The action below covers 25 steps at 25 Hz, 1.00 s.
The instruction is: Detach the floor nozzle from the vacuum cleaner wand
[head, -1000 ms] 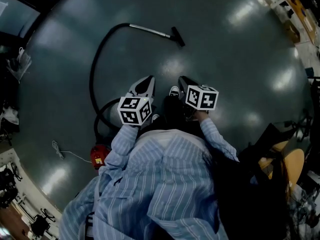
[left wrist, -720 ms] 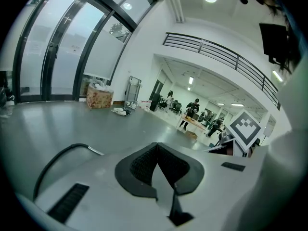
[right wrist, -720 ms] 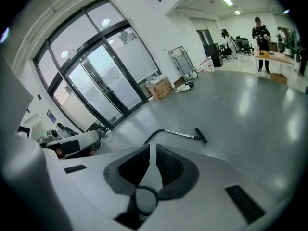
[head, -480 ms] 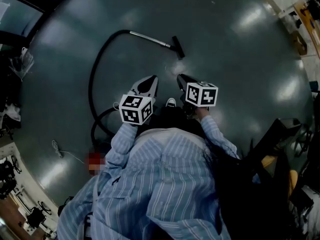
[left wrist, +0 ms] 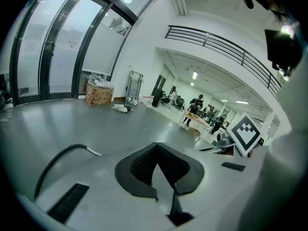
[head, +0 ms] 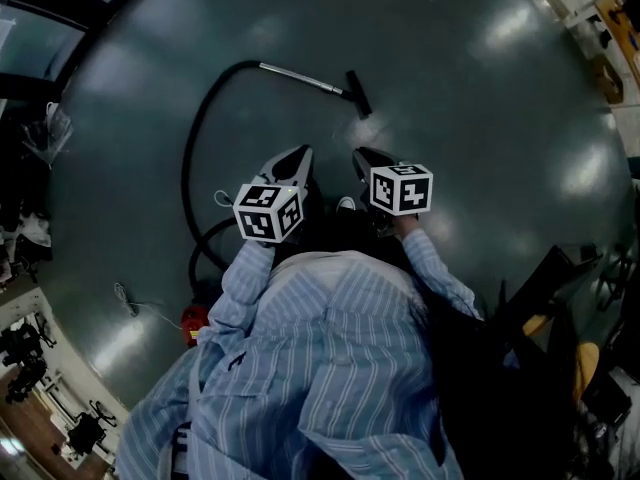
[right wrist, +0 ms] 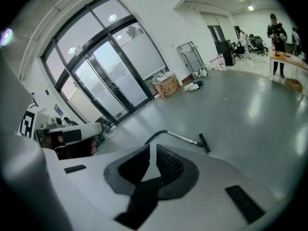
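Observation:
The vacuum's metal wand (head: 300, 77) lies on the grey floor, with the black floor nozzle (head: 358, 94) on its right end and a black hose (head: 190, 158) curving off its left end. Both grippers hang over the floor short of the nozzle and touch nothing. My left gripper (head: 298, 158) is shut and empty, and its own view shows the hose (left wrist: 55, 159) and the wand's near end (left wrist: 94, 151) low at left. My right gripper (head: 362, 156) is shut with only a thin slit between the pads. Its view shows wand (right wrist: 183, 137) and nozzle (right wrist: 205, 142) just beyond the jaws.
The red vacuum body (head: 195, 318) sits at lower left with a white cord (head: 135, 303) trailing beside it. A shoe (head: 345, 205) shows between the grippers. Dark chairs (head: 560, 298) stand at right, tables (head: 600, 8) at upper right. Glass doors (right wrist: 96, 81) and a box (right wrist: 167, 86) lie far off.
Both grippers have drifted a little closer to the nozzle and wand, mostly in the first half second. Both pairs of jaws stay as they were, empty.

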Motion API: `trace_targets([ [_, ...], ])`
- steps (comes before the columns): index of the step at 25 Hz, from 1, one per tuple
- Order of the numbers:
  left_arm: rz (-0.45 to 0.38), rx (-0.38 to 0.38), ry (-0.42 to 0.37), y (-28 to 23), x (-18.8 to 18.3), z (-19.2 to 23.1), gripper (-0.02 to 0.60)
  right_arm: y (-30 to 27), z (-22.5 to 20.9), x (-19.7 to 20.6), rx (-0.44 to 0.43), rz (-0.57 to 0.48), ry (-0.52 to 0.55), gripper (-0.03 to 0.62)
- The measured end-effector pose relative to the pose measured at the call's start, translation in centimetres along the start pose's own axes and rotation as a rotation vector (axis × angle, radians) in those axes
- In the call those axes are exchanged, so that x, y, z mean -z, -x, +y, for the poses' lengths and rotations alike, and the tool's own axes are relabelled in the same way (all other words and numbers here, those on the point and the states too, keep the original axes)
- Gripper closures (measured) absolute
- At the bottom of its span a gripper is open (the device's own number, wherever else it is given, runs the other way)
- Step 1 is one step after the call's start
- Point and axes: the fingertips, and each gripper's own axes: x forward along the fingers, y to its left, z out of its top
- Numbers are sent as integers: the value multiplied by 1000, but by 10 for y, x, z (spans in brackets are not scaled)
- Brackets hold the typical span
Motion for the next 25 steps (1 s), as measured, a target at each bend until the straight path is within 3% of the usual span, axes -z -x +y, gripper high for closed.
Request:
trace_targets([
  [9,93,139,-68,-62,-29,14,575,-19,-26,-29,94,-24,-76,548],
  [20,195,269,-137,-133,-113,75,575,-58,-38,-109,217,-90,-241,548],
  [25,252,328,-168,-167,-119,103,575,-96,-41,-117,238,-58,-279,548],
])
